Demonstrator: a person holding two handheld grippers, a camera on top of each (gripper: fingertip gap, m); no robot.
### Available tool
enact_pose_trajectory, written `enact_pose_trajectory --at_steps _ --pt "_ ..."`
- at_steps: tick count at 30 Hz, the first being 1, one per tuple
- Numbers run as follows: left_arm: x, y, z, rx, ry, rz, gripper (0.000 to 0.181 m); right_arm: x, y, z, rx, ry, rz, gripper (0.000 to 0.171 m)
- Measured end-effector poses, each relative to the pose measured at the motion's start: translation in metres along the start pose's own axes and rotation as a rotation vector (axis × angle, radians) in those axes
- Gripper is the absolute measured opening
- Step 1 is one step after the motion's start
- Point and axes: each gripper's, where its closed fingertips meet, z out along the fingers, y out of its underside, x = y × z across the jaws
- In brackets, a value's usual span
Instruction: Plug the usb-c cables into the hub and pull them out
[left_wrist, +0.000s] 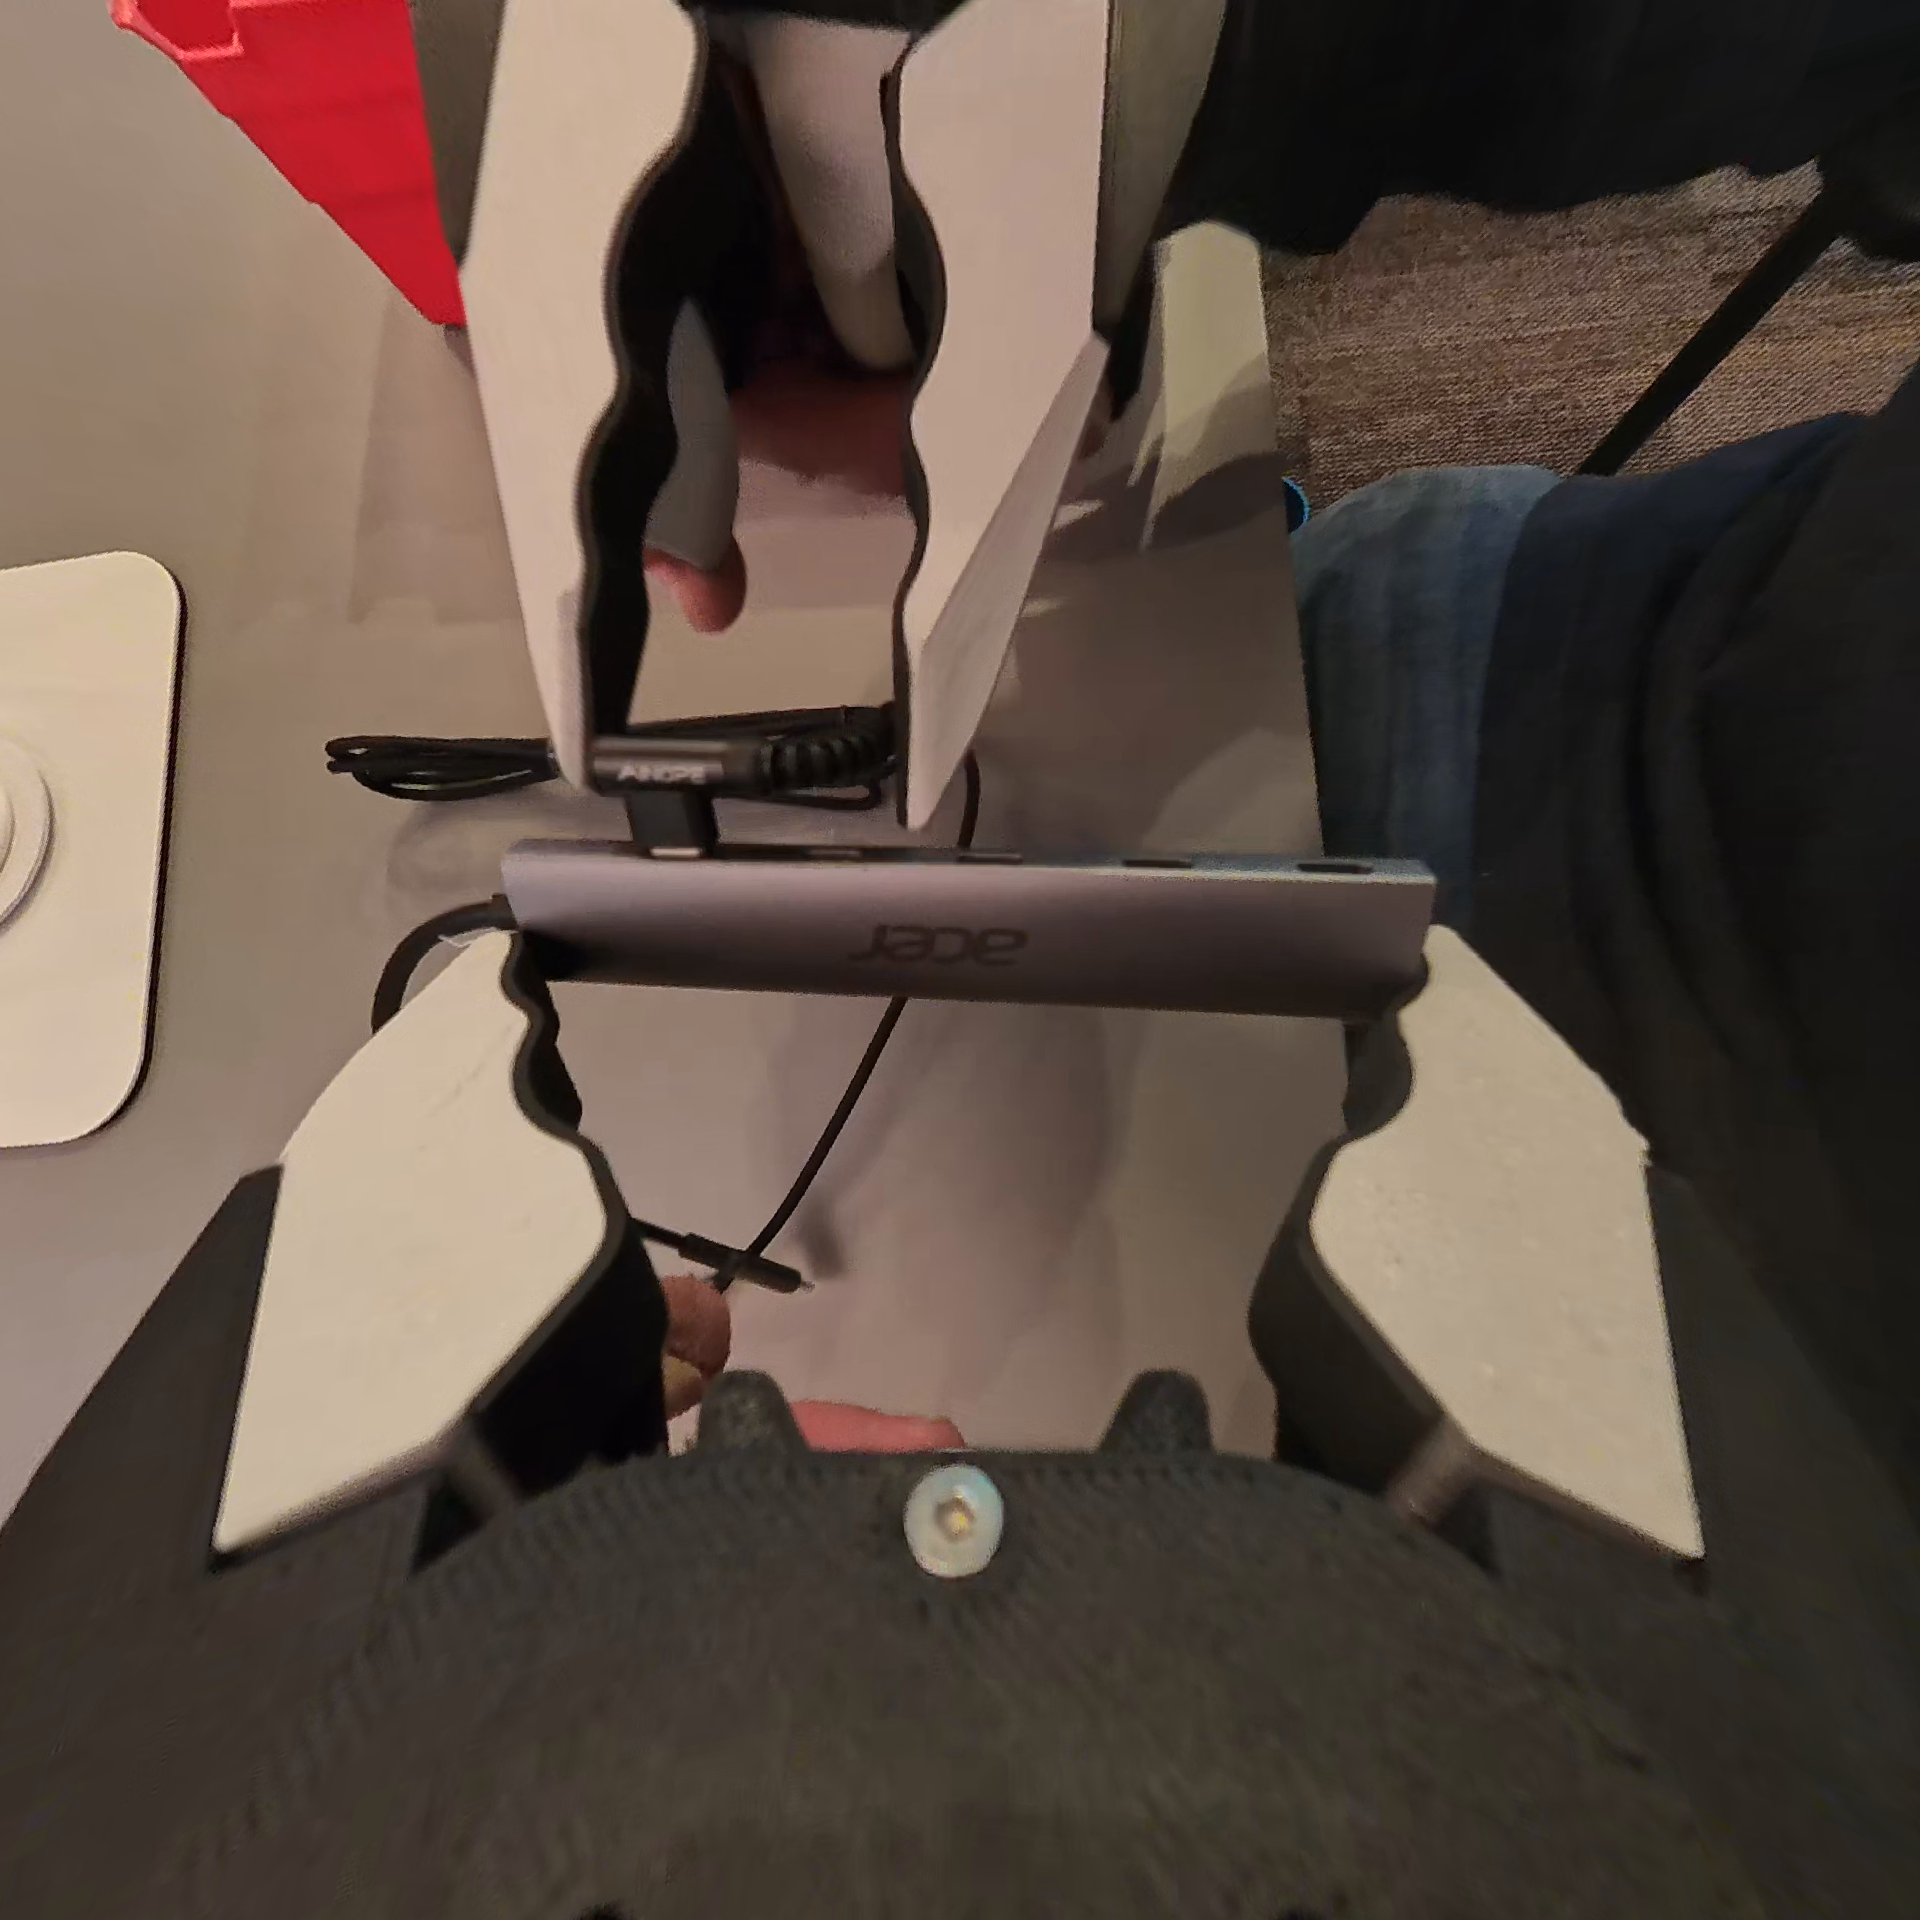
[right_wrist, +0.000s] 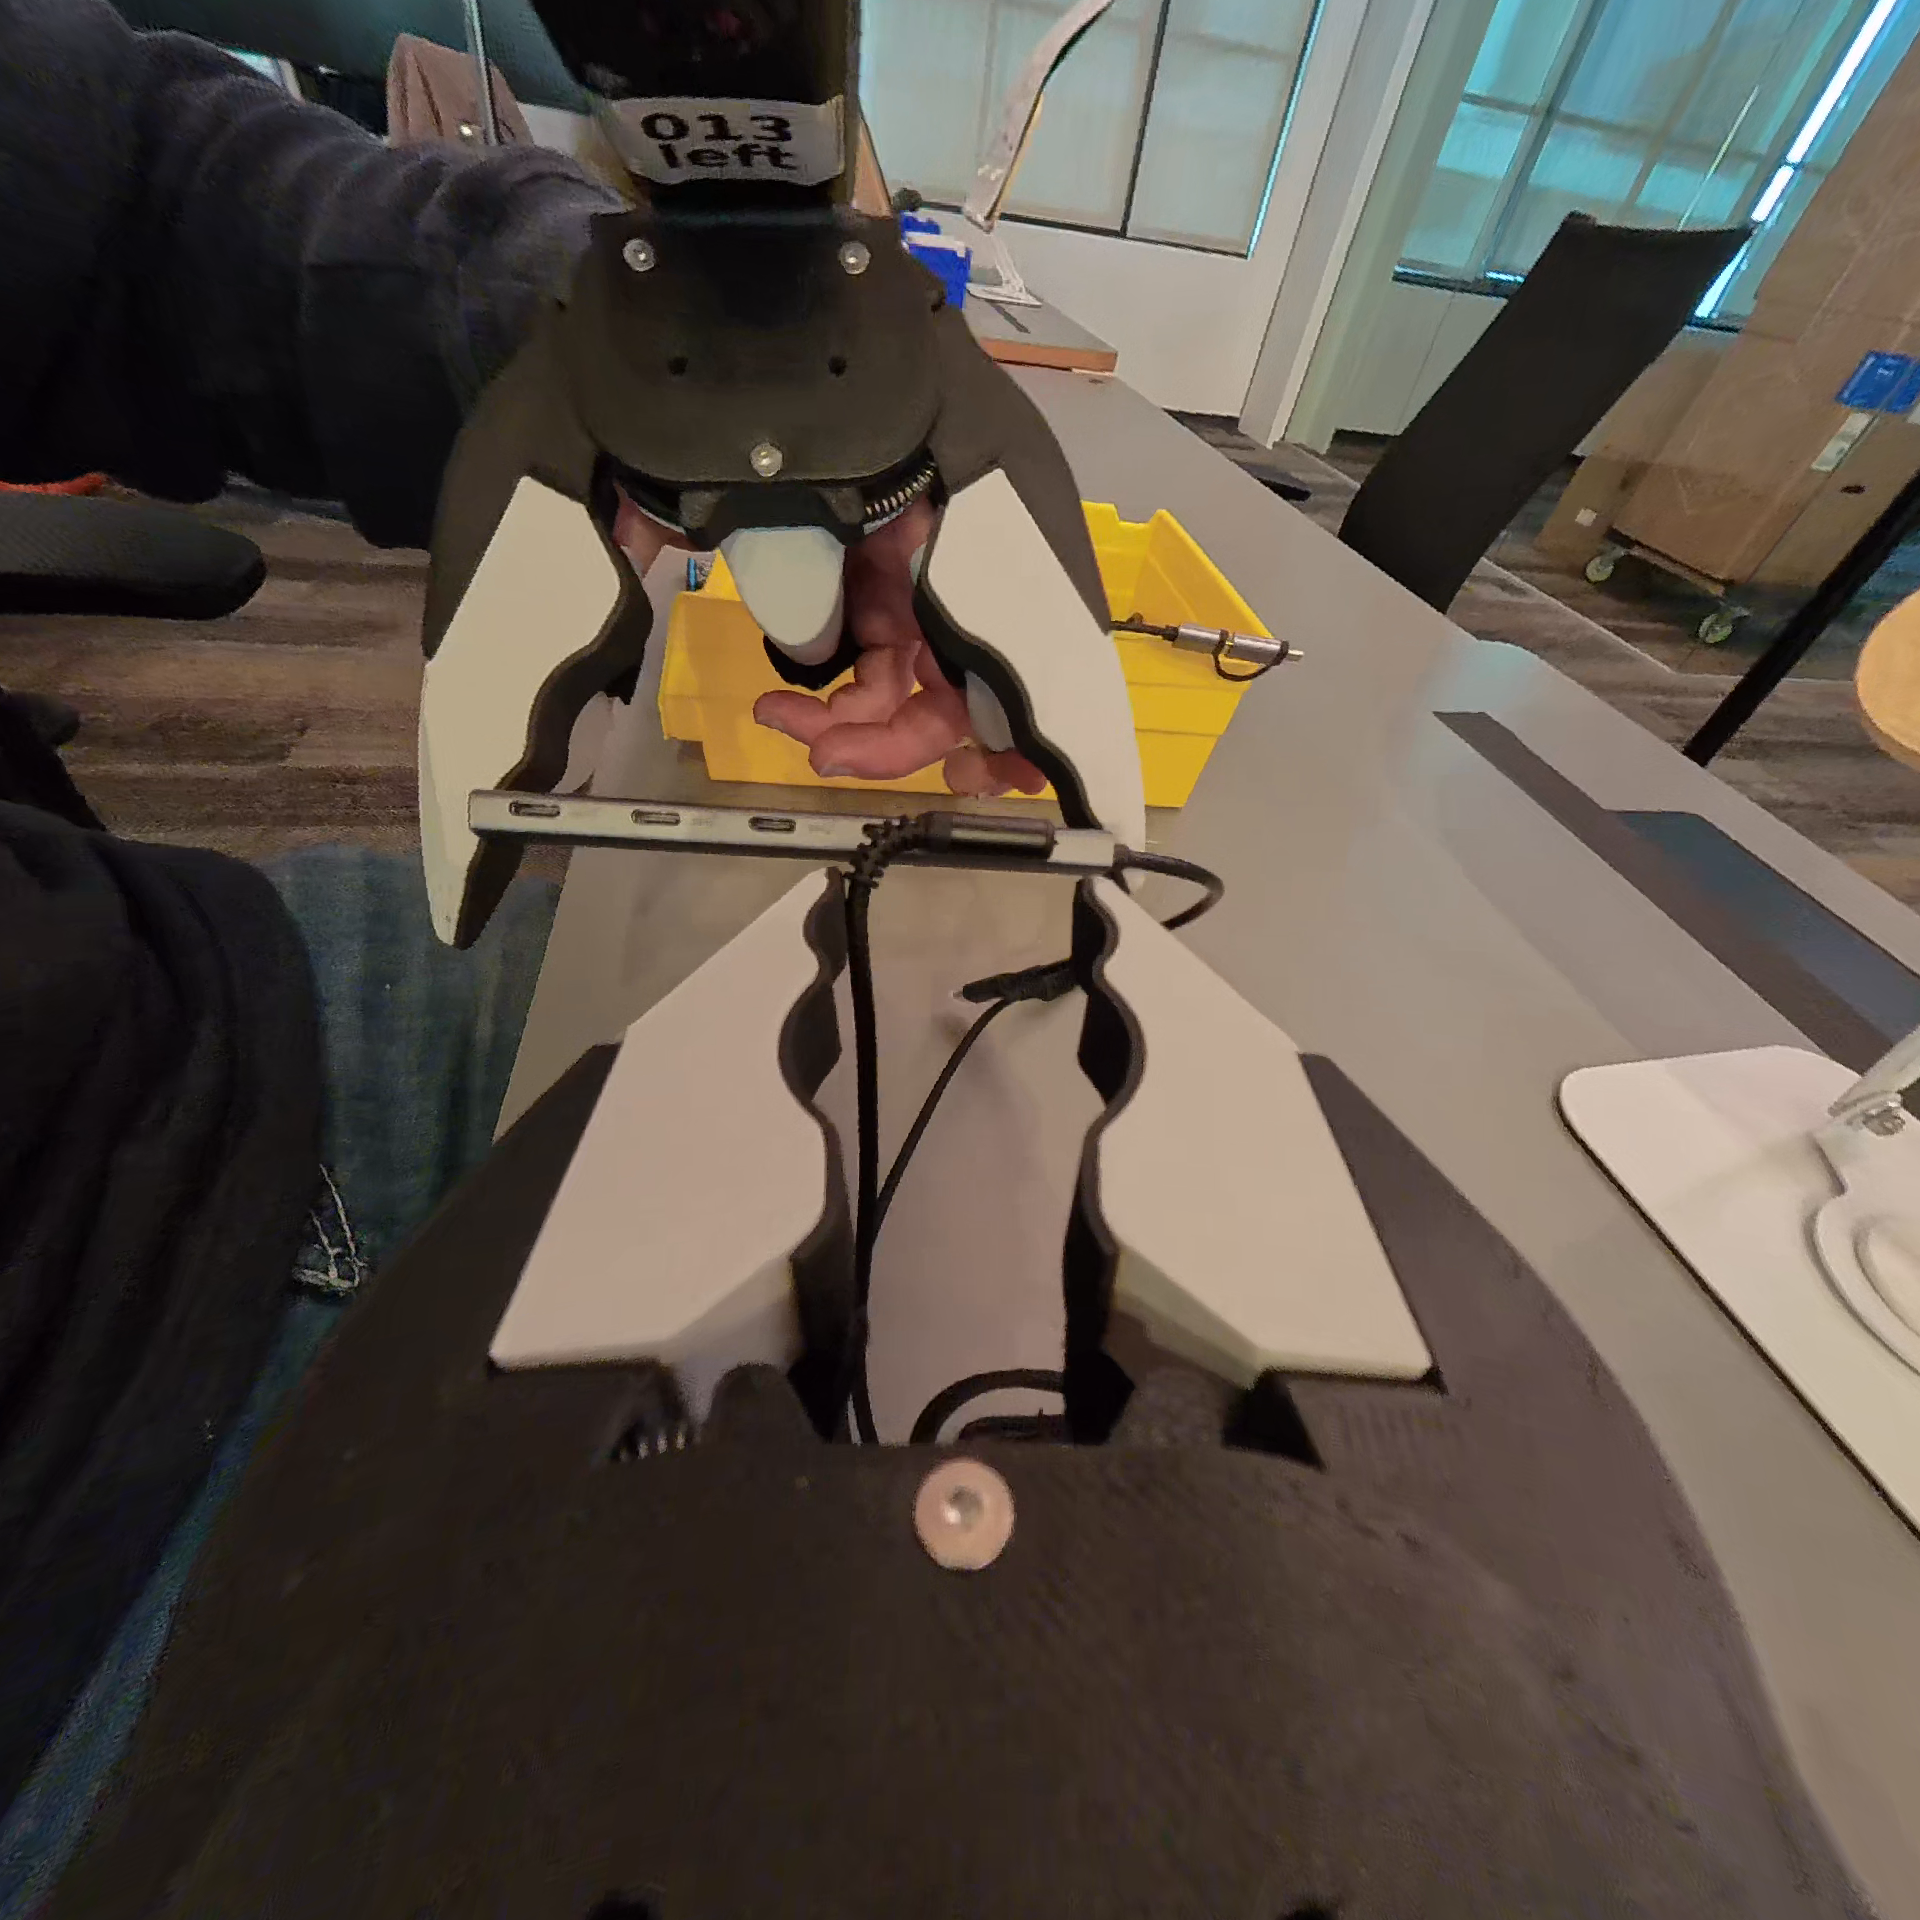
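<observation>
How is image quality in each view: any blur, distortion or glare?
Left wrist view: soft motion blur on the hub and plug, dim even light. Right wrist view: hub sharp, wide-angle bending at the edges, bright windows, no glare.

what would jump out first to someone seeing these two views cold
The slim grey metal hub, held up at centre between the left gripper and its white fingers. Next, the right gripper opposite, pinching the black right-angle usb-c plug at the hub's end port. Behind, a bright yellow plastic bin on the grey table.
</observation>
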Motion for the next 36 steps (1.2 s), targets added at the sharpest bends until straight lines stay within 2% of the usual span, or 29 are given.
enact_pose_trajectory --at_steps 7,10,20,30,36 --pt "-0.002 0.006 0.003 -0.058 -0.034 0.002 0.143 -0.001 0.002 0.001 -0.097 0.021 -0.020 0.047" --pt "-0.004 0.012 0.005 -0.111 -0.053 0.036 0.143 0.000 0.005 0.005 -0.133 0.036 -0.028 0.040" --pt "-0.002 0.019 0.005 -0.176 -0.055 0.072 0.143 -0.004 0.010 0.008 -0.173 0.024 -0.078 0.038" --pt "0.002 0.017 0.004 -0.152 -0.013 0.063 0.143 -0.006 0.008 0.007 -0.083 -0.009 -0.077 0.036" --pt "0.002 0.006 0.000 -0.042 0.005 0.018 0.142 -0.003 0.000 0.005 0.056 -0.037 0.044 0.035"
